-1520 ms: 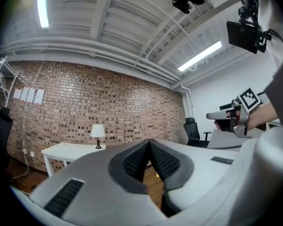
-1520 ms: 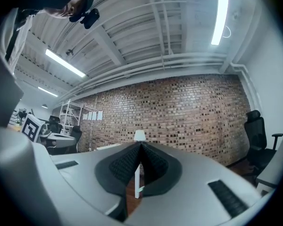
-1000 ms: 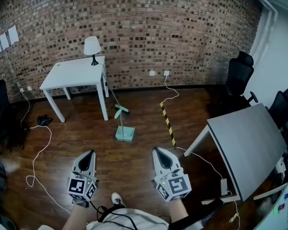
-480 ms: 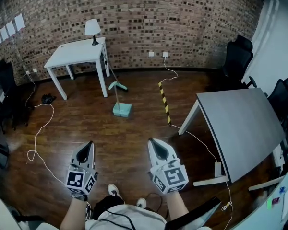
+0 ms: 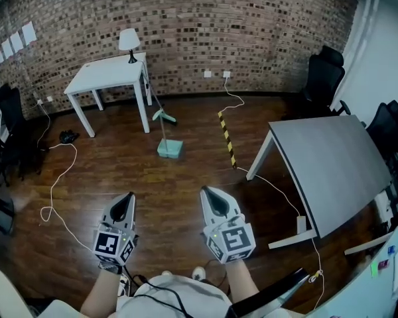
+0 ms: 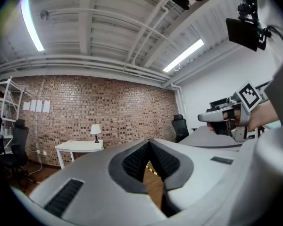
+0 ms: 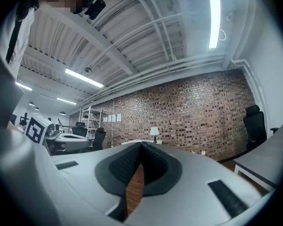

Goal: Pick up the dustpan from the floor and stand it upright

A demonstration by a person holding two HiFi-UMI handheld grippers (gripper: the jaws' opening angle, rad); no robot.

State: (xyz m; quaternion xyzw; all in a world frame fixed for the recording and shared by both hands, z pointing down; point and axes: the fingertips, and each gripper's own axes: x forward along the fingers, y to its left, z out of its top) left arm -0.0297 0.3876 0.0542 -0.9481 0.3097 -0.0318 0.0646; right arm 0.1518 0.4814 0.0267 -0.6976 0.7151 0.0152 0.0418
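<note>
Dark wooden floor (image 5: 176,184) is carrying the teal dustpan (image 5: 170,149) near the white worktop (image 5: 109,75), its thin handle running away toward the brick wall (image 5: 219,25). Well short of it, left gripper (image 5: 125,198) and right gripper (image 5: 209,193) are hovering level, jaws clenched on nothing.

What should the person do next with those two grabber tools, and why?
Probably step forward, bringing both grippers closer to the teal dustpan. It sits on the wooden floor far ahead, near the white table, while the left gripper and the right gripper are both shut, hold nothing and are well short of it. Nothing can be grasped from here.
</note>
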